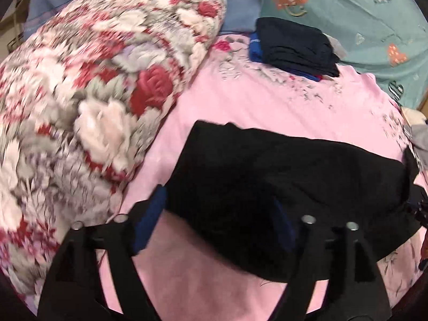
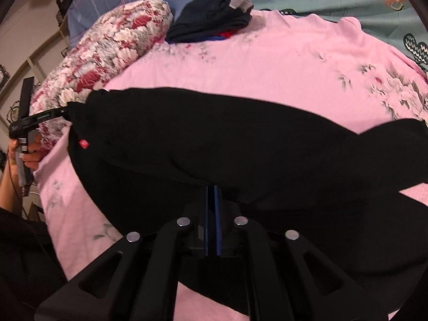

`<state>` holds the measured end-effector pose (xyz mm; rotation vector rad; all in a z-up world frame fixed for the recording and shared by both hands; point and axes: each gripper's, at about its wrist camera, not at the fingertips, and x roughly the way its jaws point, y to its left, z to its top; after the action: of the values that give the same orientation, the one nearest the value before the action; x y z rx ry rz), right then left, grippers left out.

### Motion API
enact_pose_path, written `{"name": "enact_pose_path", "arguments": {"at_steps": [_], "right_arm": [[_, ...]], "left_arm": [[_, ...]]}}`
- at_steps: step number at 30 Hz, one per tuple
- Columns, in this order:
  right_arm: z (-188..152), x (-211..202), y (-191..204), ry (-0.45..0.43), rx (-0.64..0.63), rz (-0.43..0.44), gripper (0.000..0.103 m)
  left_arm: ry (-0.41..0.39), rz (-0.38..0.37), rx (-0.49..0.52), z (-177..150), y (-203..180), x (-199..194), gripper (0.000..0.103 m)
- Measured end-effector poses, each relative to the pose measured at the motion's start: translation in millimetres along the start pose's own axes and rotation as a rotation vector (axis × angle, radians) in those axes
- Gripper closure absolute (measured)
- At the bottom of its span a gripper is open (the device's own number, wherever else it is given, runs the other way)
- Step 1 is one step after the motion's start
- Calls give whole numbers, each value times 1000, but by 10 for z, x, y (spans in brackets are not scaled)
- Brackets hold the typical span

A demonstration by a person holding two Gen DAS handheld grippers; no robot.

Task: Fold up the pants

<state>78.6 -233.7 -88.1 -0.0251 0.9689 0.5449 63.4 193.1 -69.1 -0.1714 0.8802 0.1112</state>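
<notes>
The black pants (image 2: 214, 144) lie stretched across the pink bedsheet (image 2: 267, 61), with a small red tag near their left end. My right gripper (image 2: 212, 190) is shut on the near edge of the pants. My left gripper (image 1: 216, 214) is open, its blue pads wide apart, with the pants (image 1: 281, 176) lying over the right pad and a corner of the cloth between the jaws. In the right wrist view the left gripper (image 2: 62, 112) touches the left end of the pants.
A rolled floral quilt (image 1: 88, 85) lies along the left of the bed. A stack of folded dark clothes (image 1: 294, 45) sits at the far side. A teal heart-print blanket (image 1: 361, 21) lies at the back right.
</notes>
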Motion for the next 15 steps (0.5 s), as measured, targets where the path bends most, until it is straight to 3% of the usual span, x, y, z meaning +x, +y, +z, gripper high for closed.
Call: {"name": "enact_pose_path", "arguments": {"at_steps": [4,6,8,15], "right_arm": [[-36,-75,40,-11,0,-3,84],[-50,-166,38,-33,2,-21,67],[-75,-287,17,-75,15,-57,59],[-137,-601,-68,-182,69,-139,52]], "left_arm": [[36,-10,-53,-52,118,-45,13],[58,-5,-67,-64,137,-59,12],[80,-16,-91,-84,158,-92,12],[150,-26,-127,-146,198,-256,7]]}}
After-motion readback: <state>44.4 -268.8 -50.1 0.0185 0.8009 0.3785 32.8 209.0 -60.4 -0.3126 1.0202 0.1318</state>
